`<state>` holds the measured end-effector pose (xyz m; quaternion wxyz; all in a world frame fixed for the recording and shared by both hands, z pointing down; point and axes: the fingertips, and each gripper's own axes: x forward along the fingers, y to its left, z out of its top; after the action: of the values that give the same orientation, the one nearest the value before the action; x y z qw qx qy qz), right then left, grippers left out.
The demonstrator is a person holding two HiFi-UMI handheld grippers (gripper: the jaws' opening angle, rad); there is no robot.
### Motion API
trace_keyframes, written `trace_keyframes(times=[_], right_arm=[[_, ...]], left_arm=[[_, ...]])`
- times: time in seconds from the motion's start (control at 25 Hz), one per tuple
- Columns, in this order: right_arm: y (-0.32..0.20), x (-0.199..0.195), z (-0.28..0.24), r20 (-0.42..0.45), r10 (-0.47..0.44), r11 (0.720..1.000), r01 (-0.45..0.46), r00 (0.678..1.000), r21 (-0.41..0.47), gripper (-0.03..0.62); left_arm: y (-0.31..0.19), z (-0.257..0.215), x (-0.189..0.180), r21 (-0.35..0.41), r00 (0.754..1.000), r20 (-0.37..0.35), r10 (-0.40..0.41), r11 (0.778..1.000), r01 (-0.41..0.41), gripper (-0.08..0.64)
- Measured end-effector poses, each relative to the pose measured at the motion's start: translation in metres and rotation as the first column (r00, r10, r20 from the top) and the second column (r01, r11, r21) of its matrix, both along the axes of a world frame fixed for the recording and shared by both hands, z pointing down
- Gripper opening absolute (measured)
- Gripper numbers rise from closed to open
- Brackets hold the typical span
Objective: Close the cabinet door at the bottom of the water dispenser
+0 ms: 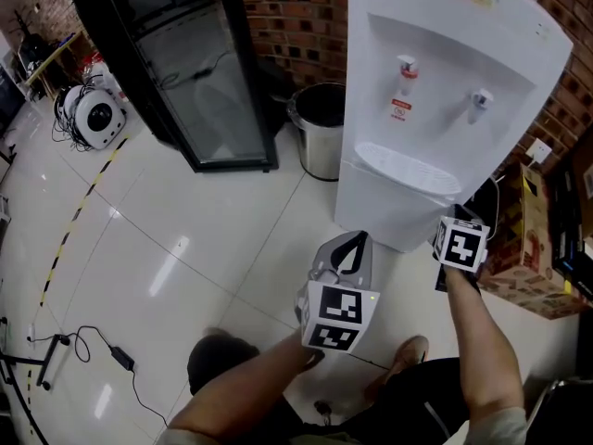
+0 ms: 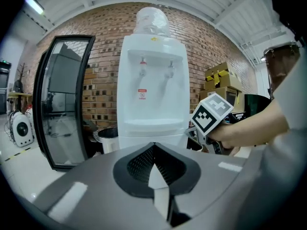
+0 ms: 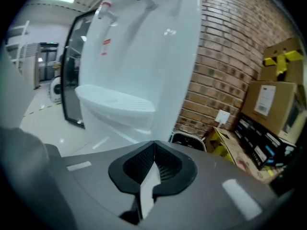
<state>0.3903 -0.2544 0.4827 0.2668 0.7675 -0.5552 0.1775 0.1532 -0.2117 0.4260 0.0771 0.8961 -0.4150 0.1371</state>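
Both sets of jaws are pinched together, empty. The right gripper (image 3: pixel 153 146) is nearer, just beside the lower right flank of the water dispenser (image 1: pixel 435 91); the left gripper (image 1: pixel 355 239) hangs back in front. The cabinet door (image 1: pixel 382 204) sits low on the front, perhaps nearly flush.

A tall black glass-fronted cooler (image 1: pixel 199 82) stands at upper left against the brick wall (image 1: pixel 296 17), with a steel bin (image 1: pixel 320 142) just right of it. A round white machine (image 1: pixel 97 117) sits at the far left edge. A black cable (image 1: pixel 116 352) trails across the tiled floor (image 1: pixel 185 239) at lower left, and cardboard boxes (image 1: pixel 528 248) crowd the right edge.
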Motion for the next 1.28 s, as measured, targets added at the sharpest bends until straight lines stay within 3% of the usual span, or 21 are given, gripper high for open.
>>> trace_keyframes(times=[0.12, 0.4, 0.76, 0.88, 1.04, 1.28], right_arm=[[0.001, 0.004, -0.003, 0.010, 0.028, 0.999, -0.028, 1.000, 0.016, 0.014], [0.012, -0.003, 0.004, -0.016, -0.081, 0.997, 0.081, 0.997, -0.021, 0.014], [0.034, -0.036, -0.078, 0.007, -0.196, 0.961, 0.191, 0.981, 0.200, 0.014], [0.050, -0.046, -0.111, 0.027, -0.222, 0.938, 0.206, 0.975, 0.278, 0.014], [0.071, -0.074, -0.153, 0.081, -0.277, 0.899, 0.229, 0.957, 0.372, 0.014], [0.106, -0.158, -0.196, 0.029, -0.460, 0.798, 0.399, 0.887, 0.452, 0.014]], left_arm=[[-0.013, -0.002, -0.006, -0.011, 1.000, -0.020, -0.015, 1.000, 0.014, 0.000], [-0.014, -0.012, 0.021, 0.024, 0.997, -0.056, 0.052, 0.998, -0.050, 0.000], [-0.005, -0.036, 0.012, 0.071, 0.996, -0.065, 0.053, 0.996, -0.048, 0.000], [0.008, -0.053, -0.006, 0.109, 0.997, -0.051, 0.056, 0.993, -0.050, 0.000], [0.021, -0.070, -0.044, 0.092, 0.997, -0.079, 0.004, 0.996, 0.004, 0.000], [0.043, -0.088, -0.106, 0.088, 0.990, -0.087, -0.111, 0.989, 0.118, 0.000]])
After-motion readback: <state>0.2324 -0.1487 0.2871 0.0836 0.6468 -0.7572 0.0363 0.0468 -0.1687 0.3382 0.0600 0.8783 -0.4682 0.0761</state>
